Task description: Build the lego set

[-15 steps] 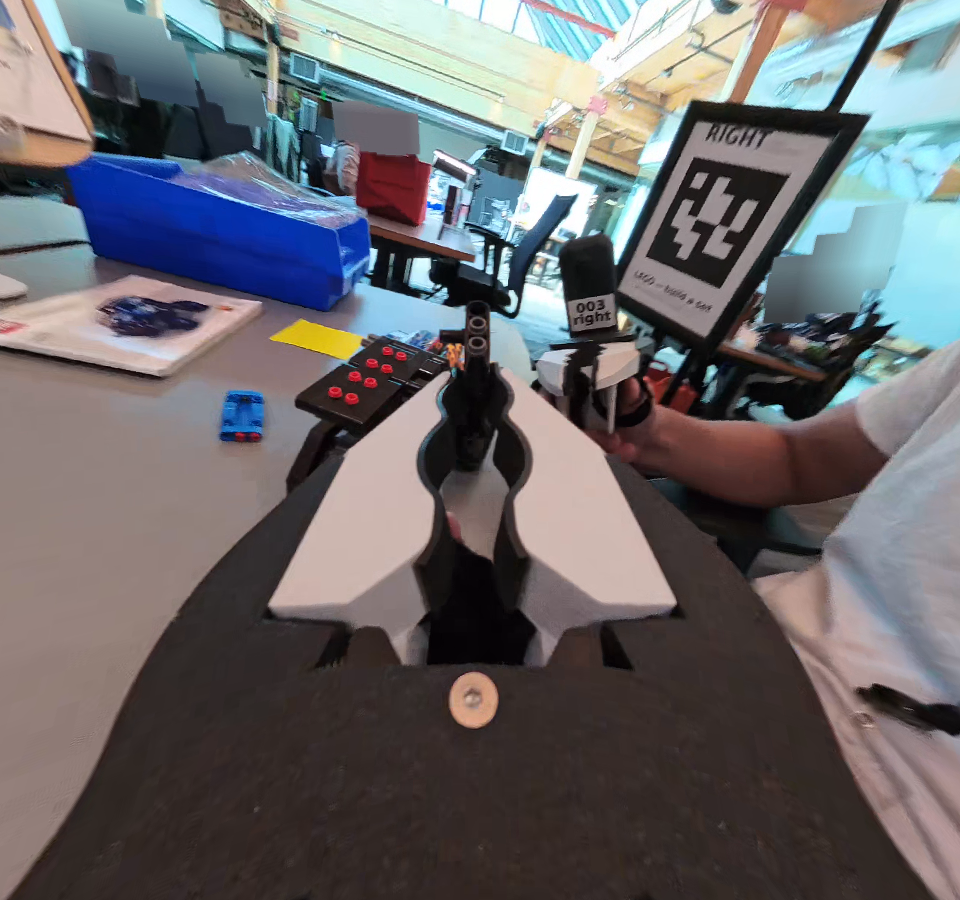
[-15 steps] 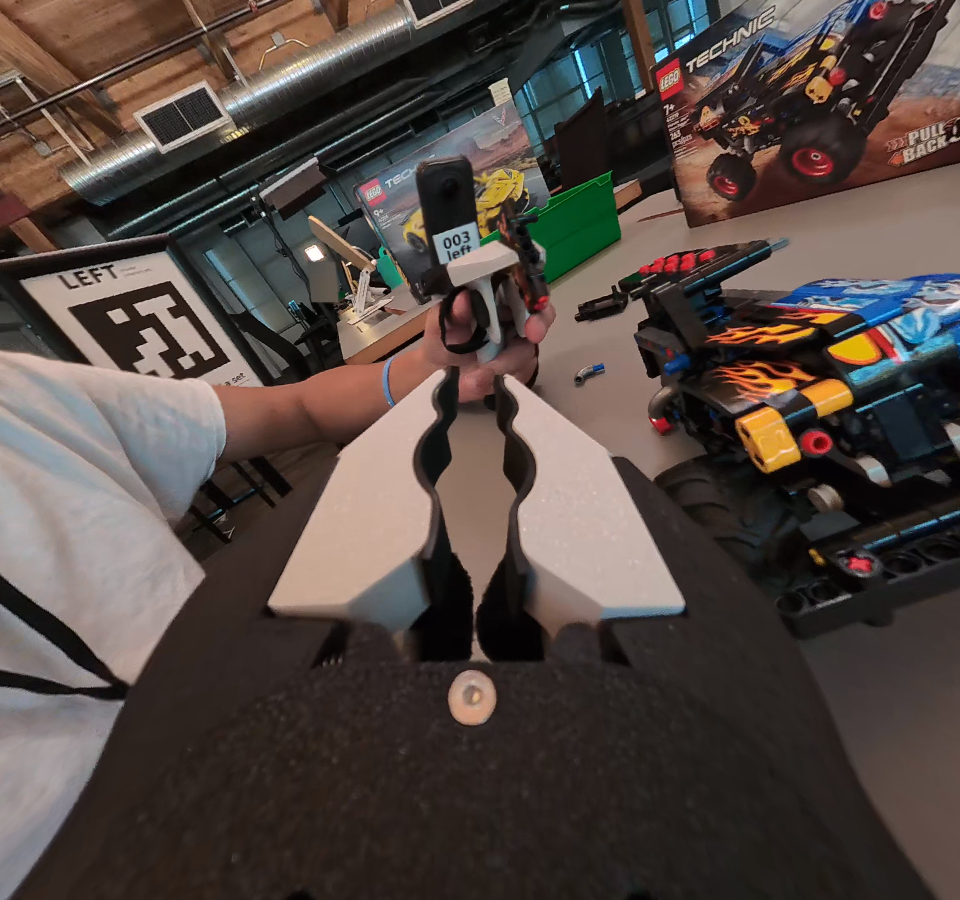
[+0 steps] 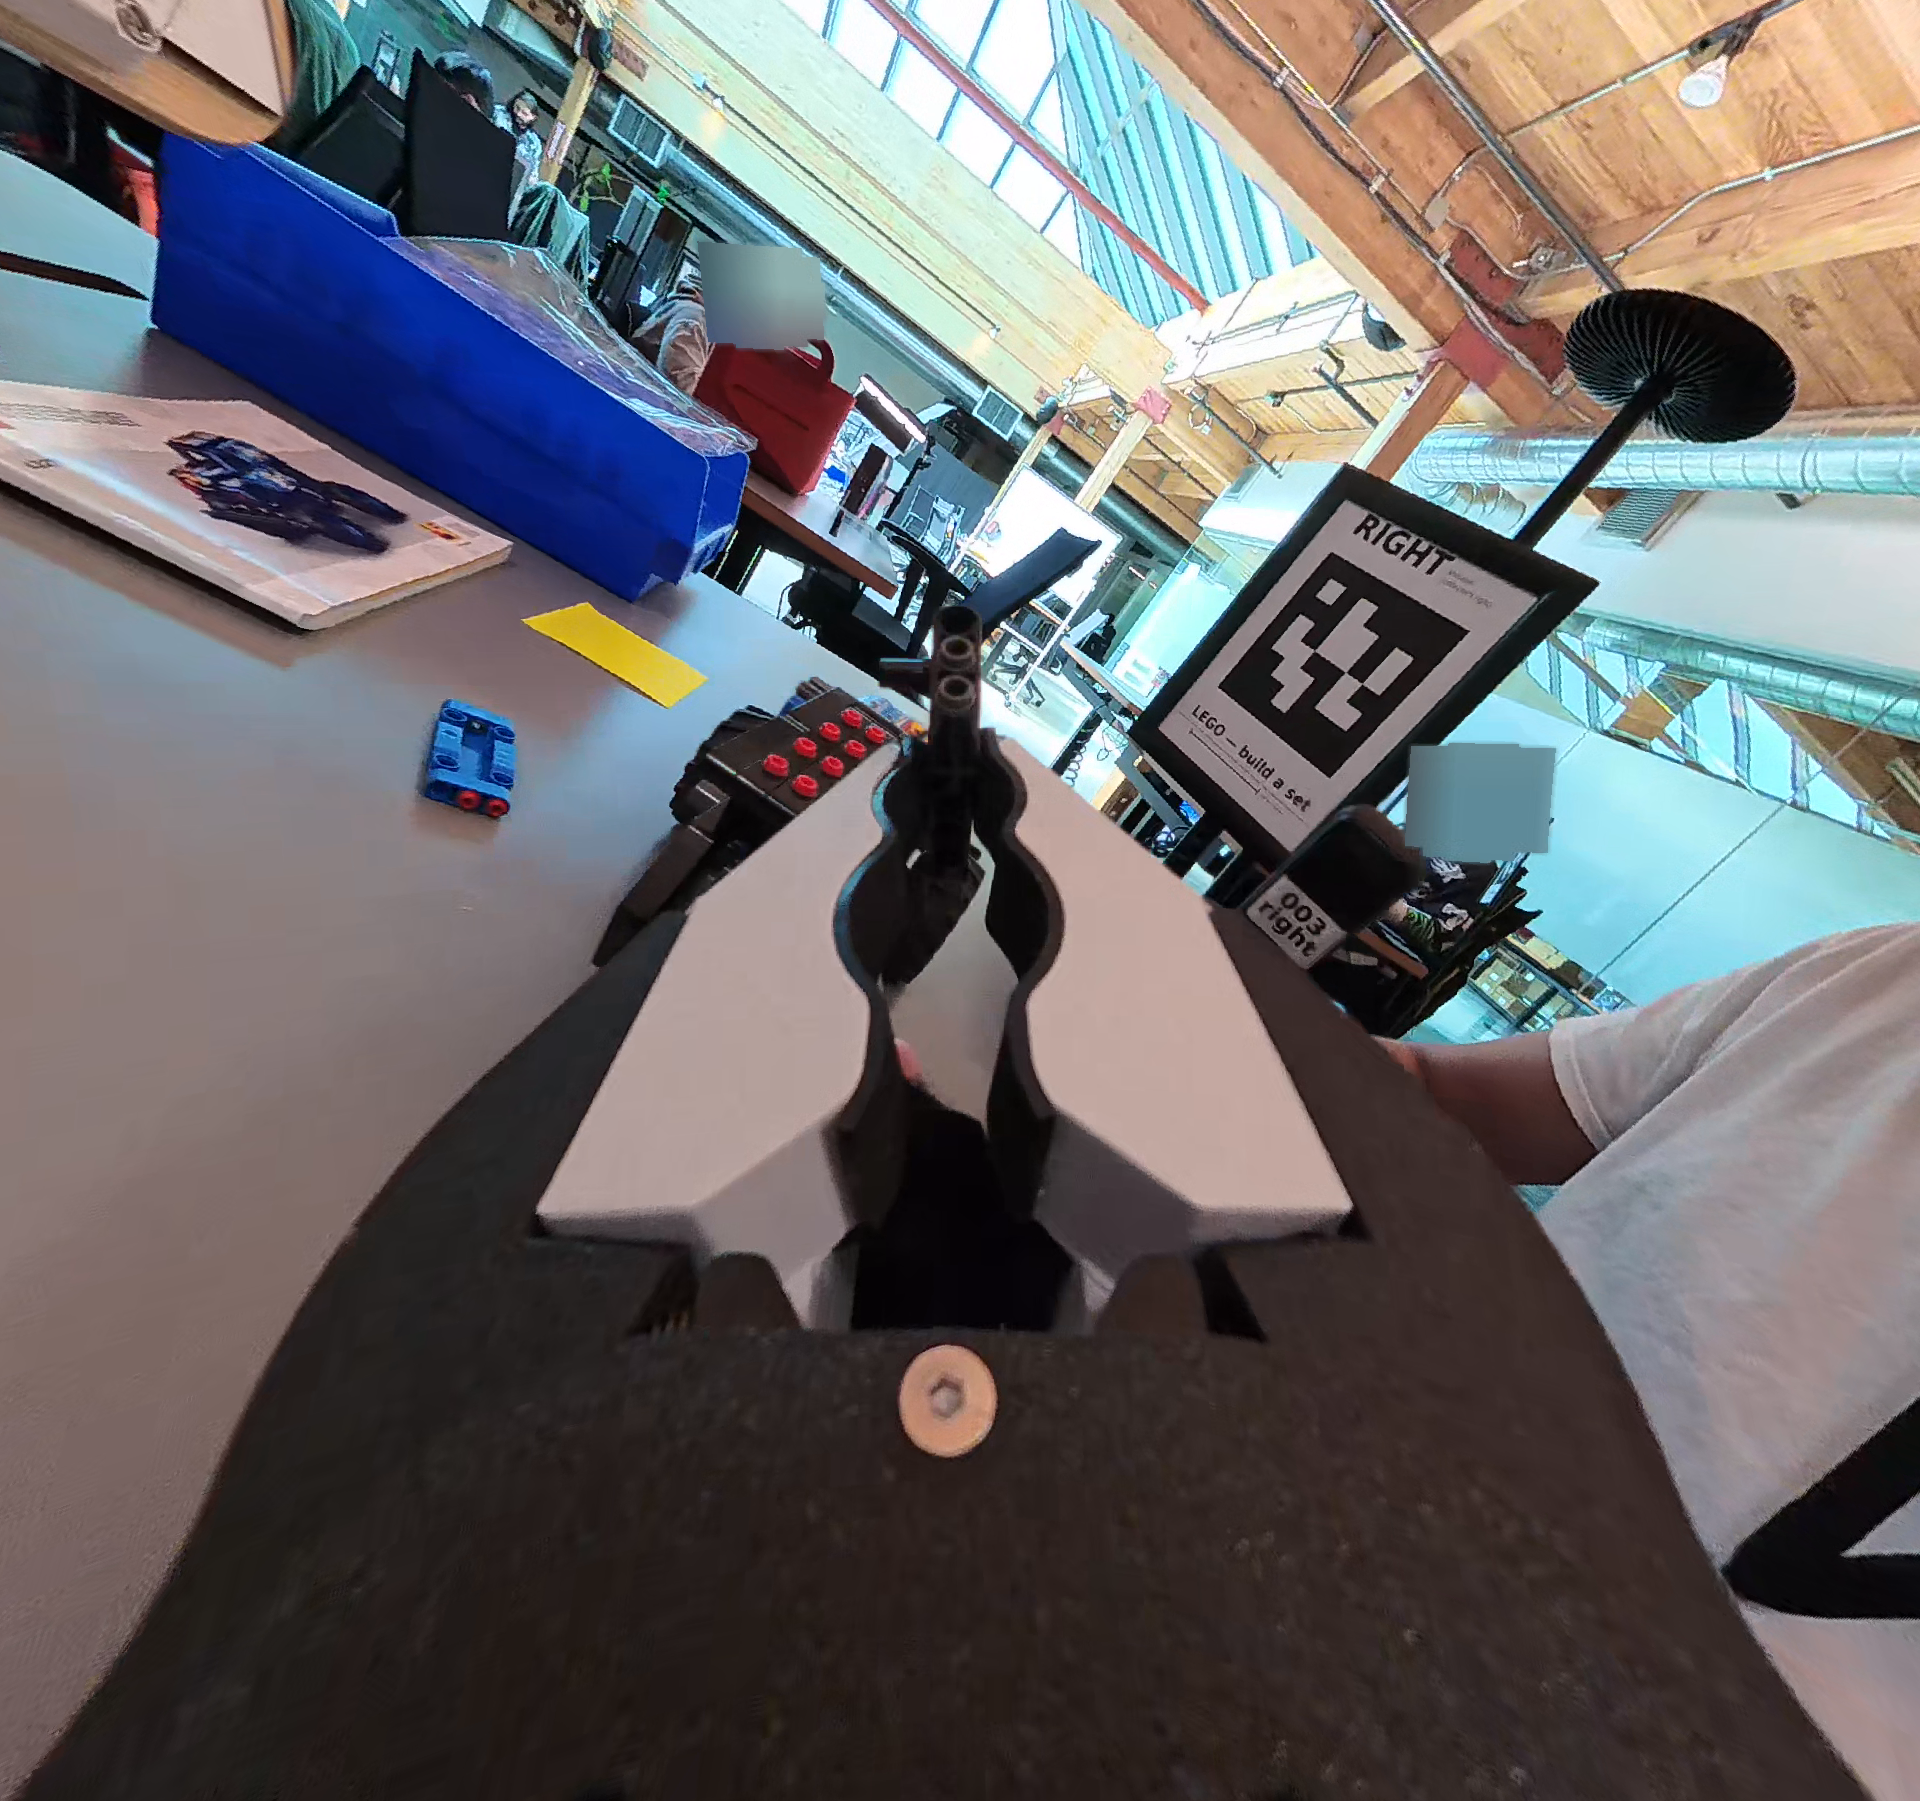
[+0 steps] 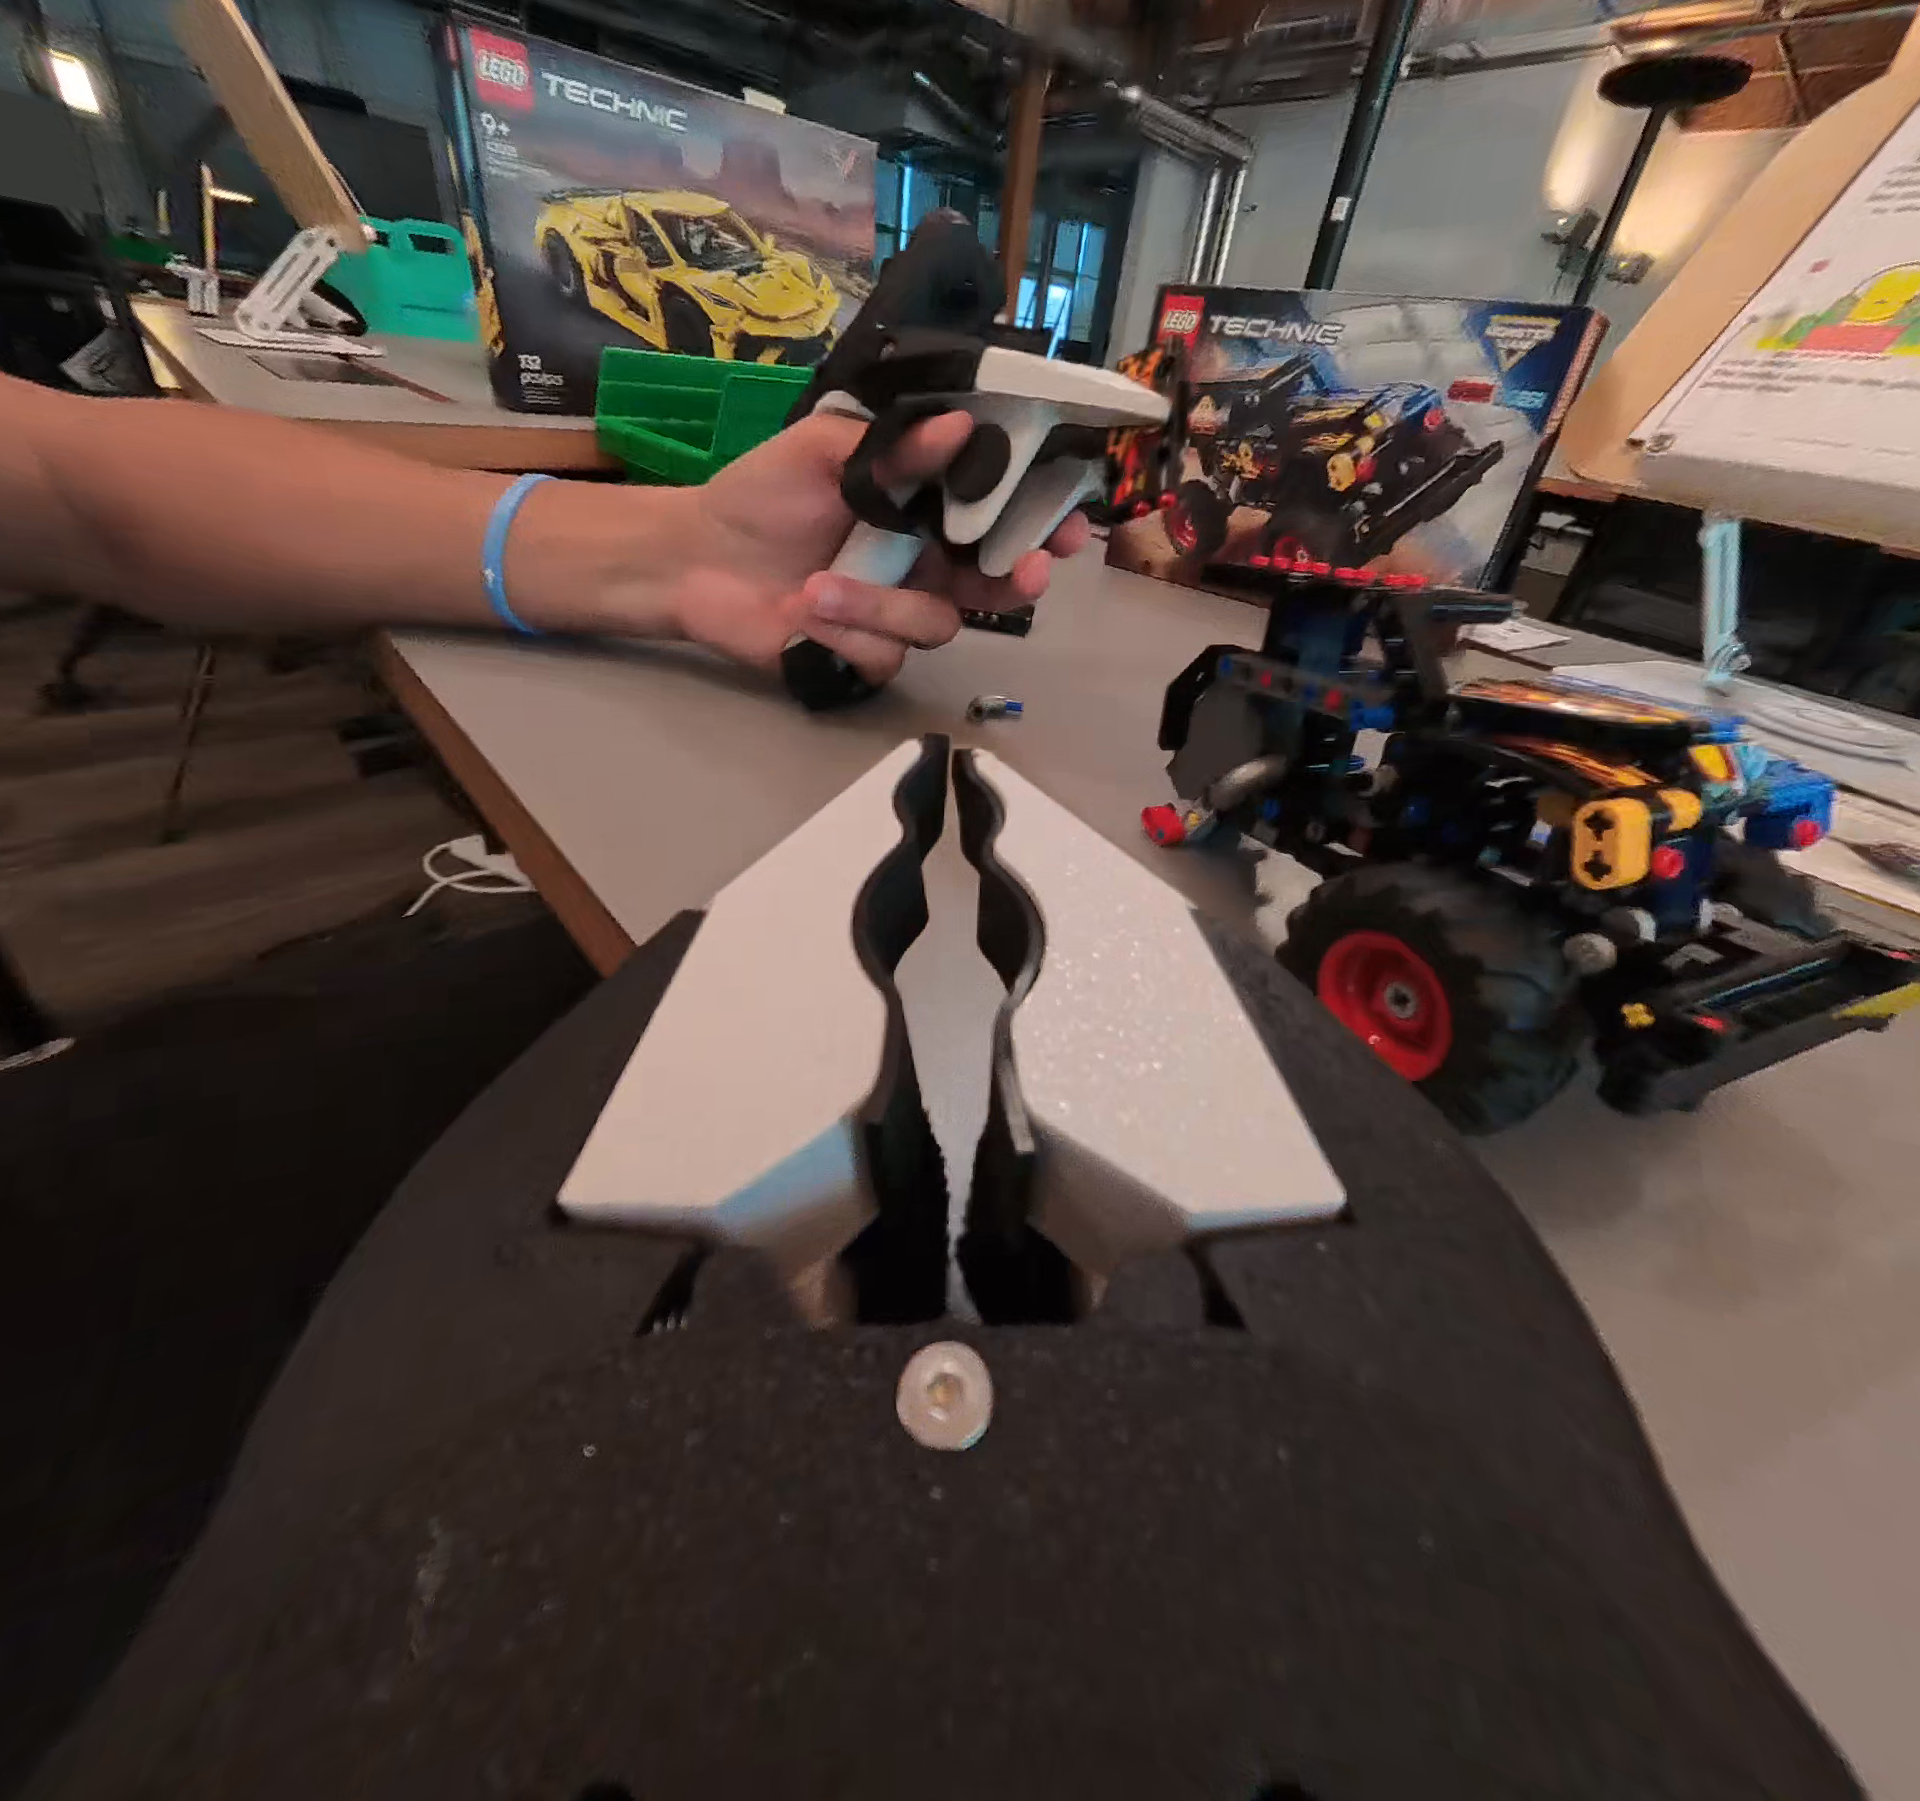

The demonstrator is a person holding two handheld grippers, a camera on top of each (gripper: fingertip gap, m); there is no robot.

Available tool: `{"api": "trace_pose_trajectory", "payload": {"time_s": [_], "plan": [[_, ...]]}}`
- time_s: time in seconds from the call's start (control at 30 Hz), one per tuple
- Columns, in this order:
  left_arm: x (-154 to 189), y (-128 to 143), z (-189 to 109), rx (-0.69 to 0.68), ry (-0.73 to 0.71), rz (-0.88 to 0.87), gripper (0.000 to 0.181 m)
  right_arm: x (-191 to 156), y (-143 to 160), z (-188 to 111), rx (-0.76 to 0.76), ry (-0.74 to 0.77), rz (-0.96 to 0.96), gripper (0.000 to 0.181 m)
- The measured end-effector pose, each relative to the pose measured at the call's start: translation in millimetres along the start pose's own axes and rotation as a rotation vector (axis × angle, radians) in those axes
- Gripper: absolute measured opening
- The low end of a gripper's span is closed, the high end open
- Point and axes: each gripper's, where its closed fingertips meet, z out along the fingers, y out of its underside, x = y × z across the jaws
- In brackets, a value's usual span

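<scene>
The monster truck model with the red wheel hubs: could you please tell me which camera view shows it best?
The right wrist view: the monster truck model stands whole on the grey table, beside the shut, empty right gripper. The left wrist view shows only its black, red-studded end past the fingers.

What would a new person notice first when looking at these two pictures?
Probably the toy monster truck with red wheel hubs and flame decals, standing on the grey table to the right of the right gripper, whose fingers are nearly together with nothing between them. Next, the left gripper is shut on a black beam piece that sticks out past its fingers, with a blue bin behind on the left.
</scene>
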Motion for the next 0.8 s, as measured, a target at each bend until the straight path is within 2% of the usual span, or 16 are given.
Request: {"api": "trace_pose_trajectory", "payload": {"time_s": [0.2,0.4,0.43,0.5,0.57,0.6,0.7,0.77,0.8], "plan": [[-8.5,-0.9,-2.9,-0.008,-0.006,-0.066,0.007,1.1,6.6,-0.6,-0.052,-0.076,0.121,0.002],[-14.4,-4.7,-7.8,-0.031,-0.049,-0.052,0.007,-1.9,7.1,-0.4,-0.042,-0.074,0.076,0.002],[-20.9,-15.7,-15.5,-0.023,-0.103,-0.010,0.007,-2.3,6.9,-0.8,-0.040,-0.078,0.077,0.002],[-35.0,-64.0,-48.2,0.064,-0.259,0.138,0.008,-3.0,7.0,-1.2,-0.042,-0.089,0.082,0.002],[-59.3,-110.8,-97.8,0.108,-0.524,0.348,0.007,-4.3,7.3,-1.6,-0.044,-0.099,0.080,0.002],[-73.2,-125.5,-123.1,0.081,-0.667,0.455,0.007,-4.9,7.6,-1.5,-0.046,-0.102,0.075,0.002],[-113.4,-145.2,-188.3,-0.080,-1.040,0.717,0.007,-5.6,7.9,-0.4,-0.053,-0.106,0.070,0.002],[-135.4,-135.6,-205.0,-0.186,-1.124,0.756,0.007,-3.4,8.8,3.1,-0.072,-0.093,0.095,0.002],[-140.8,-128.3,-201.2,-0.210,-1.109,0.761,0.007,-0.9,9.5,5.4,-0.084,-0.076,0.118,0.002]]}}
